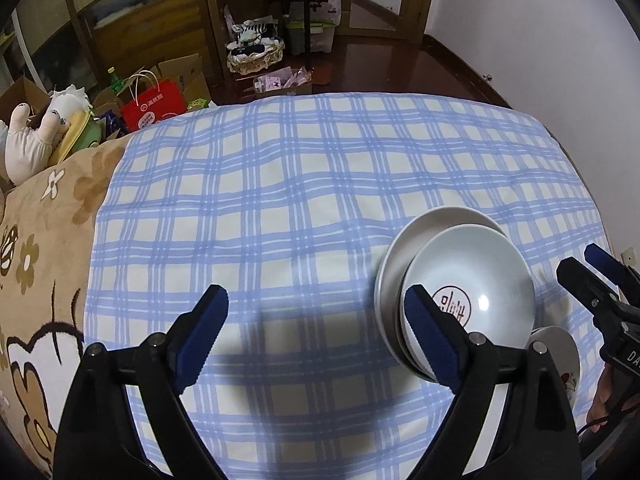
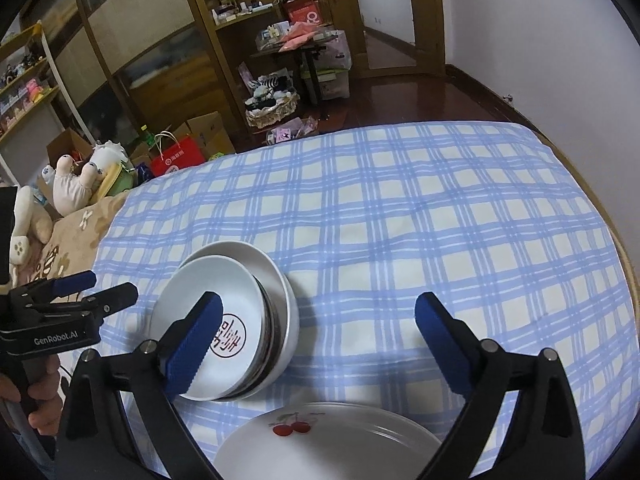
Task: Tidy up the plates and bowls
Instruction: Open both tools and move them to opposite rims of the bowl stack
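Left wrist view. The left tool [image 1: 316,332] is released, jaws wide apart, nothing between them but the blue checked cloth [image 1: 280,184] covering the bed. Its right-hand finger overlaps the near rim of the bowl stack [image 1: 460,280] in the picture; whether it touches cannot be told. The stack sits at lower right of the frame: a top bowl with a red round emblem nested in at least two more, the pile leaning and offset rather than square. A plate [image 1: 560,344] shows partly at the lower right, just beside the stack. The right tool [image 1: 592,276] enters at the right edge, apart from the bowls.

Right wrist view. The right tool [image 2: 320,340] is likewise released, jaws spread, empty. The bowl stack [image 2: 232,320] lies at centre left, its left side behind the tool's left finger. The cherry-printed plate [image 2: 320,444] lies at the bottom centre, near the stack but apart from it. The left tool [image 2: 104,288] and the hand [image 2: 36,396] gripping it appear at the left edge, close to the stack.

Progress, as judged: bowls are gathered into one pile, the plate set beside it; both tools are free. Remaining work appears to be squaring the tilted pile.

Clearances: the upper and right cloth area is open and free of obstacles. The bed's far edge drops to the floor [image 2: 400,100]; the stack is well inside it. The soft surface may let the leaning pile shift.
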Demonstrator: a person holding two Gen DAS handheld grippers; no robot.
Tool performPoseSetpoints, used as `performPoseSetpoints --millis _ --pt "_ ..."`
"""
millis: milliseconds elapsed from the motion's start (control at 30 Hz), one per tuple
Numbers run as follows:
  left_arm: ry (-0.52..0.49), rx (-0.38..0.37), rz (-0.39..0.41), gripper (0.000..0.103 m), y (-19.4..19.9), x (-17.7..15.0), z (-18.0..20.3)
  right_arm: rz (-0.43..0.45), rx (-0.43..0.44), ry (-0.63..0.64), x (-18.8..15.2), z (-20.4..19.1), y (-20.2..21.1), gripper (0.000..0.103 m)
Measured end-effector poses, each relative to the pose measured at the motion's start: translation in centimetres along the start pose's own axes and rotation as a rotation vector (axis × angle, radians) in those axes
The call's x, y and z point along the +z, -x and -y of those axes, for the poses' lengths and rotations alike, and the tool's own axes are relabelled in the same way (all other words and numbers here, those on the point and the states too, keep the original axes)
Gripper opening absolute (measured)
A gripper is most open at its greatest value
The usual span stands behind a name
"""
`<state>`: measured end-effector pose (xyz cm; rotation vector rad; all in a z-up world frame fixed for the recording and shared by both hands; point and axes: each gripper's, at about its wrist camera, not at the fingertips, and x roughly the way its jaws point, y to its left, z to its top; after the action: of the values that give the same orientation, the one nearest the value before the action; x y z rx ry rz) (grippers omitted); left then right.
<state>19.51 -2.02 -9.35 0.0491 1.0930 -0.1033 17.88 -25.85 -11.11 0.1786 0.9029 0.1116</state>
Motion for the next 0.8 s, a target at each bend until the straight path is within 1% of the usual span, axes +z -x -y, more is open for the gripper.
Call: performPoseSetpoints --millis 167,300,433,533,633,700,800 --pt "0.012 0.009 -0.023 0.089 -0.7 0.2 -0.4 -0.013 -0.005 -0.004 -0.3 0.4 -0.5 0.101" --pt "0.003 0.035 -0.068 0.089 -1.6 0.1 -0.5 -0.036 0.018 -0.016 -0.2 0.9 -0.8 0.101" --pt "0.007 0.037 -0.096 0.089 -2.2 0.1 -0.7 -0.039 -0.01 -0.007 -0.3 1.0 -0.8 0.101" --pt "0.004 0.022 -0.099 0.089 -2.3 0.2 -0.6 -0.062 -0.037 -0.012 -0.4 1.1 -1.4 0.101" --pt "-0.008 0.029 -0.105 0.089 -2.5 0.3 -0.5 -0.088 -0.045 -0.017 -0.6 1.2 -2.0 0.101" --pt "-0.015 0.038 -0.111 0.089 -2.8 0.3 -0.3 -0.093 -0.044 -0.017 -0.8 1.3 -2.2 0.101" --pt "-0.014 0.031 -0.122 0.089 -3.1 0.3 -0.2 -0.097 -0.044 -0.017 -1.0 1.3 -2.6 0.101"
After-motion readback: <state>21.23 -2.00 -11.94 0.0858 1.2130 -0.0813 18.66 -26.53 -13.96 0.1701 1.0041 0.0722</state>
